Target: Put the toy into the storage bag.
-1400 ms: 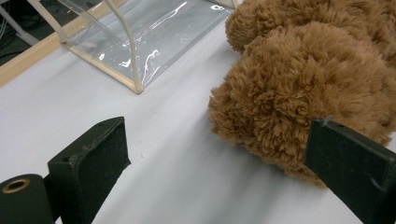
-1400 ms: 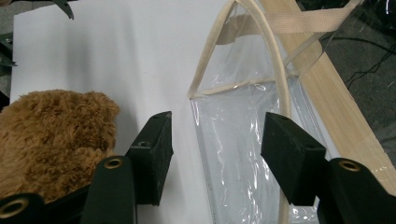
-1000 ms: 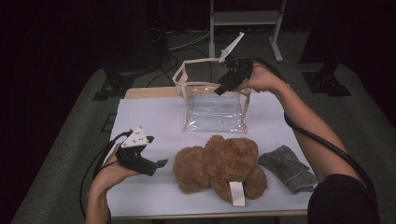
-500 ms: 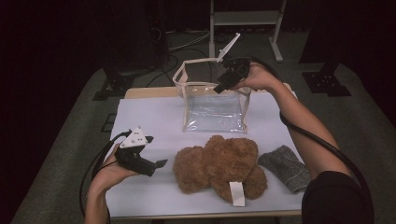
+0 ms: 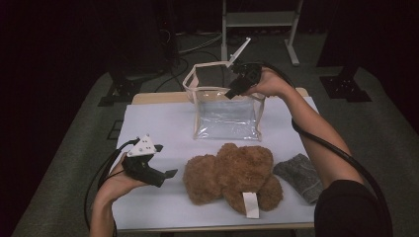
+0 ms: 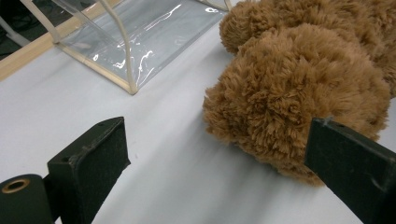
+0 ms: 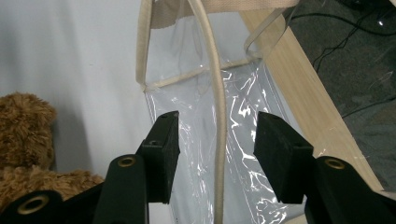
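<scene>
The left tongs [image 5: 170, 174] rest low over the white surface [image 5: 148, 123] at its near left corner, held in the person's left hand [image 5: 118, 180]. Their jaws stand wide apart with nothing between them; in the left gripper view one jaw sits over bare surface and the other just in front of the brown fur. Just beside them to the right lies the brown teddy bear [image 5: 232, 173], flat on the near middle of the surface, a white label [image 5: 250, 205] sticking out from its lower edge. Behind the bear, toward the far edge, stands the clear plastic bag [image 5: 227, 118] with beige trim, upright and gaping at the top, its back flap raised. The right tongs [image 5: 231, 93] reach down onto the bag's top rim at its right side, held in the right hand [image 5: 267, 81]. In the right gripper view a beige cord-like edge [image 7: 215, 107] of the bag runs up between the two jaws. These jaws have just been closing, yet a gap shows on each side of the edge, so the pads do not press on it. At the near right, just beside the bear, a grey knitted cloth [image 5: 301, 175] lies on the surface.
</scene>
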The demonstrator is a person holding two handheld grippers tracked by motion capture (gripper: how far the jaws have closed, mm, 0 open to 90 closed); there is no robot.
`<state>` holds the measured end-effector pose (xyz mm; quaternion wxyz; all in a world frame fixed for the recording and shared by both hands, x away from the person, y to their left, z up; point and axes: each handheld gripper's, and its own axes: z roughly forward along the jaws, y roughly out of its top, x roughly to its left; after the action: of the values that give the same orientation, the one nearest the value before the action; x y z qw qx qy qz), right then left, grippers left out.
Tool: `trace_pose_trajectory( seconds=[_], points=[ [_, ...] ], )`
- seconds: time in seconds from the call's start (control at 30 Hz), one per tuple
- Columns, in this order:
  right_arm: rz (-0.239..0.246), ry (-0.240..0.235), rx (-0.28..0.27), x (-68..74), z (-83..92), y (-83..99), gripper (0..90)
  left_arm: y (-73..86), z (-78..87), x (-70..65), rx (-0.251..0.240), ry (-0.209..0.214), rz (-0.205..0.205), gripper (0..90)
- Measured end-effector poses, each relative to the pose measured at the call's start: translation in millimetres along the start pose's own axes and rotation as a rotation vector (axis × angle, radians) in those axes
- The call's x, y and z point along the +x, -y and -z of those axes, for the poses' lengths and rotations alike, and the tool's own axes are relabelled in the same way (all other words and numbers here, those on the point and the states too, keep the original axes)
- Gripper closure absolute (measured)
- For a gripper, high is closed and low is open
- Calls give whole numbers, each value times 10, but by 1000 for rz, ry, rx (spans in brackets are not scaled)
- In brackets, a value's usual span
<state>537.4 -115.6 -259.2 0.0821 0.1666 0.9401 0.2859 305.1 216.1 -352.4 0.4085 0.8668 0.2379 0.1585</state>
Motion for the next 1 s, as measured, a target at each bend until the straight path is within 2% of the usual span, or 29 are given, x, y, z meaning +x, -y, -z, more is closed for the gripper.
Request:
trace_pose_trajectory(
  seconds=[0.37, 0.6, 0.7, 0.8, 0.83, 1.0],
  points=[
    [-7, 10, 25, 0, -73, -14, 564, 3, 12, 1, 2, -2, 0, 54],
    [-9, 20, 32, -5, -92, -8, 669, 2, 14, -1, 2, -2, -1, 54],
    [-10, 20, 35, 3, -90, -14, 751, 3, 16, -2, 2, -3, 1, 54],
    [-4, 19, 45, 5, -95, -15, 781, 3, 18, -4, 2, -2, 4, 54],
    [-4, 15, 46, 12, -96, -13, 821, 3, 18, -4, 2, -2, 4, 54],
    [-2, 10, 48, 18, -89, -11, 861, 3, 19, -3, 8, 0, -1, 54]
  ],
)
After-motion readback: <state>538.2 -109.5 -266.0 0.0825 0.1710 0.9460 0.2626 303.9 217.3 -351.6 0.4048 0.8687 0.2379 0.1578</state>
